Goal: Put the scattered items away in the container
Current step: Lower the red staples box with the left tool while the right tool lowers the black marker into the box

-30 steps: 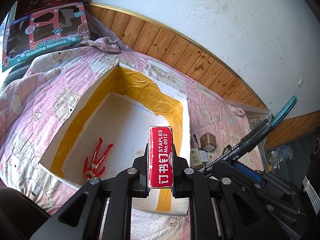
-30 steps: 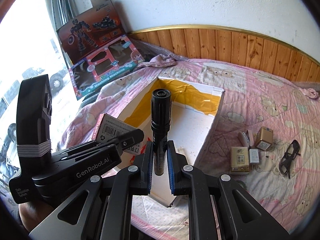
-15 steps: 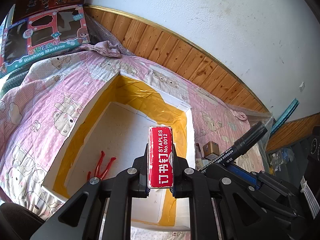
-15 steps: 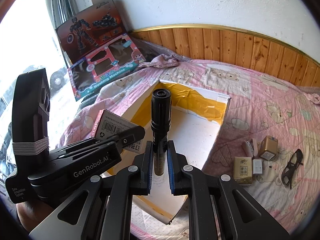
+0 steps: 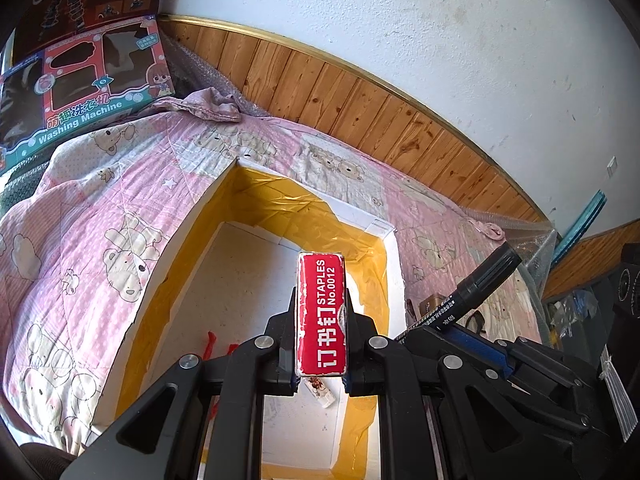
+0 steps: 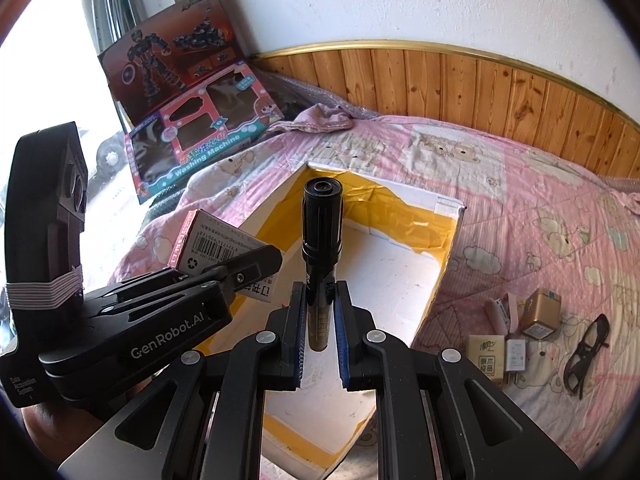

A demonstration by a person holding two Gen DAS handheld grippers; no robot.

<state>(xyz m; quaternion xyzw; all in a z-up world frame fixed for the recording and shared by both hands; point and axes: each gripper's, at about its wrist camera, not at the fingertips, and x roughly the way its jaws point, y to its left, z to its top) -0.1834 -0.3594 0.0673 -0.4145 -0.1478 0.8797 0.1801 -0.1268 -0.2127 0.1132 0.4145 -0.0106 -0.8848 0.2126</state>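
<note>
Two grippers are held side by side above a white box (image 5: 188, 240) lined with yellow tape, which sits on a pink bear-print quilt (image 5: 80, 208). At far left, a toy carton marked "Washing Machine" (image 5: 80, 92) is propped against the wall, with a darker robot-figure carton (image 6: 168, 52) behind it. By the left gripper (image 5: 320, 376) a red staples box (image 5: 321, 314) is clamped upright between the fingers, its label facing the camera; it hangs over the box's interior. On the box floor below, a red plastic item (image 5: 210, 342) is partly hidden by the gripper, and a small white piece (image 5: 320, 390) is seen just beneath the staples box. Further right, a black marker (image 6: 322, 240) is gripped by the right gripper (image 6: 320, 336), the capped end pointing forward over the box opening. To the right of the box, several items are left lying on the quilt: a small tan packet (image 6: 486, 354), a white charger (image 6: 515, 354), a gold-coloured little box (image 6: 540, 312), a pale stapler-like object (image 6: 500, 310) and dark glasses (image 6: 586, 354) at the far right.
</note>
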